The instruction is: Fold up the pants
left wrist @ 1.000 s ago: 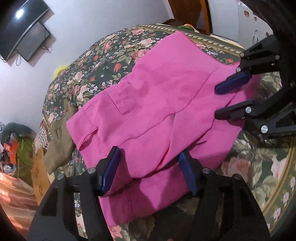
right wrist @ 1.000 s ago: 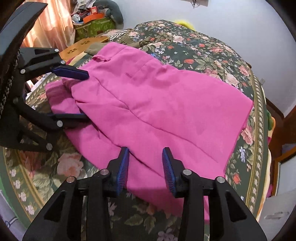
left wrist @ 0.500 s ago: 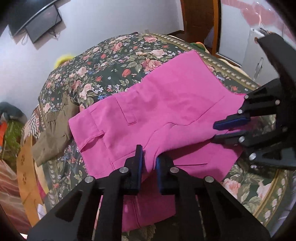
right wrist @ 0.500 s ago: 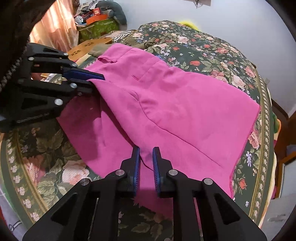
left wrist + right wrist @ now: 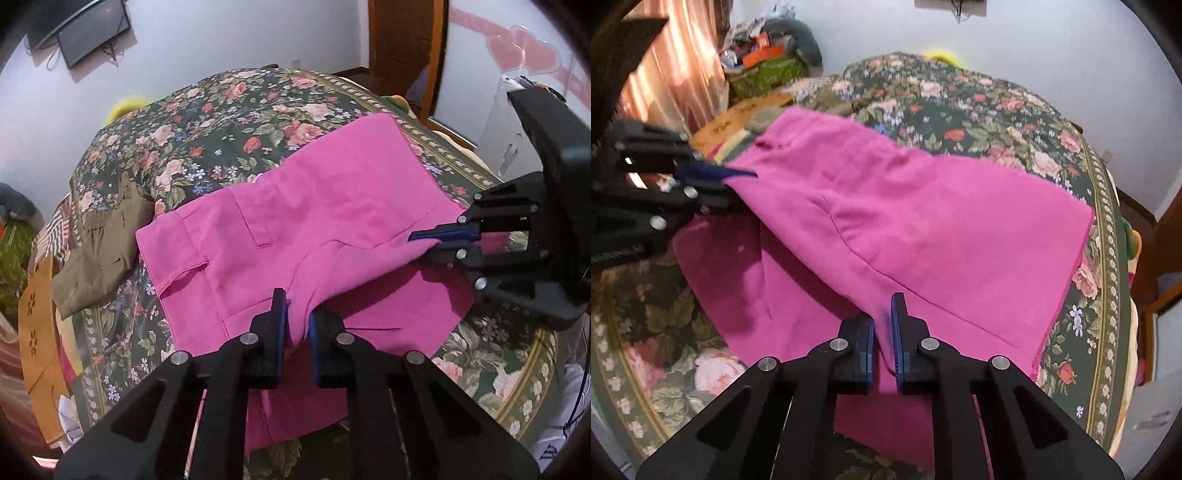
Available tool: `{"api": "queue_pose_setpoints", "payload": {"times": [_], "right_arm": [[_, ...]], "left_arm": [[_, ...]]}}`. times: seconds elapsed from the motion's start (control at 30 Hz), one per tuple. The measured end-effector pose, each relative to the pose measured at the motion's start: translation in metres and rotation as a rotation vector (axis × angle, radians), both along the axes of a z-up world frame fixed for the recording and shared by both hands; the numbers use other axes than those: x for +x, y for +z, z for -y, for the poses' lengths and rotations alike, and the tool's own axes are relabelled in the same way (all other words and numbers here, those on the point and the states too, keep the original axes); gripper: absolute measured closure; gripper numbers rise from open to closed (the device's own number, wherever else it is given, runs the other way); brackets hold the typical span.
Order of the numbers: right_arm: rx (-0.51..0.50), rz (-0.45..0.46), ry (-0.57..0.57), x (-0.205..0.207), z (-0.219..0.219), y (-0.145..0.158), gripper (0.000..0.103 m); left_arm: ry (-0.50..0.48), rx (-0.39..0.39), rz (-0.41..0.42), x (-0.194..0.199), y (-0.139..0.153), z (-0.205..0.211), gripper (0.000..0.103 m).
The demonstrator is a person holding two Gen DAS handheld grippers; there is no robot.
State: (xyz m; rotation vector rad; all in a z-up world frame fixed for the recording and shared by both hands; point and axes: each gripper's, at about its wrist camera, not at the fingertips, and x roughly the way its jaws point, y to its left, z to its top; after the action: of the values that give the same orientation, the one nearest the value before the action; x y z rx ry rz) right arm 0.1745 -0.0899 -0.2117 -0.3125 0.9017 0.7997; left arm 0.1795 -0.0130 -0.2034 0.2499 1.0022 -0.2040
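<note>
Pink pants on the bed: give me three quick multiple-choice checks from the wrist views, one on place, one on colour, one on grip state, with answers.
1. Where does the olive-brown garment lie relative to the pink pants in the left wrist view?
A. On top of them
B. Beside their waistband end, on the bedspread
C. Under the right gripper

2. What colour are the gripper pads?
A. Blue
B. Red
C. White

3. What is the state of the two grippers?
A. Both open above the fabric
B. Only the left one grips
C. Both shut on pink fabric

Answers:
1 B, the olive-brown garment sits left of the pink pants on the floral bedspread.
2 A, the pads are blue.
3 C, the left gripper and the right gripper each pinch a fold of fabric.
</note>
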Motion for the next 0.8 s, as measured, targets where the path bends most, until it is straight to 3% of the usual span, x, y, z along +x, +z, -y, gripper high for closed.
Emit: {"api": "queue_pose_setpoints", "payload": {"times": [0.2,0.33,0.57,0.73,0.8], "right_arm": [[0.009,0.022,0.055,-0.013,0.006,0.012,0.099],[-0.026,0.037,0.09,-0.023,0.005,0.014,0.099],[-0.058,0.004,0.12,-0.035,0.01,0.006,0.099],[-0.07,-0.087,0.109,-0.033,0.015,0.003,0.084],[-0.079,-0.107,0.104,-0.035,0.017,0.009,0.068]], "left_arm": [[-0.039,-0.033,0.003,-0.017,0.004,-0.002,0.093],[-0.063,-0.002,-0.002,-0.03,0.0,0.004,0.093],[-0.069,-0.04,-0.052,-0.042,-0.008,0.005,0.093],[-0.063,-0.039,-0.12,-0.047,-0.011,0.002,0.085],[-0.06,-0.084,-0.124,-0.053,0.002,-0.007,0.078]]}}
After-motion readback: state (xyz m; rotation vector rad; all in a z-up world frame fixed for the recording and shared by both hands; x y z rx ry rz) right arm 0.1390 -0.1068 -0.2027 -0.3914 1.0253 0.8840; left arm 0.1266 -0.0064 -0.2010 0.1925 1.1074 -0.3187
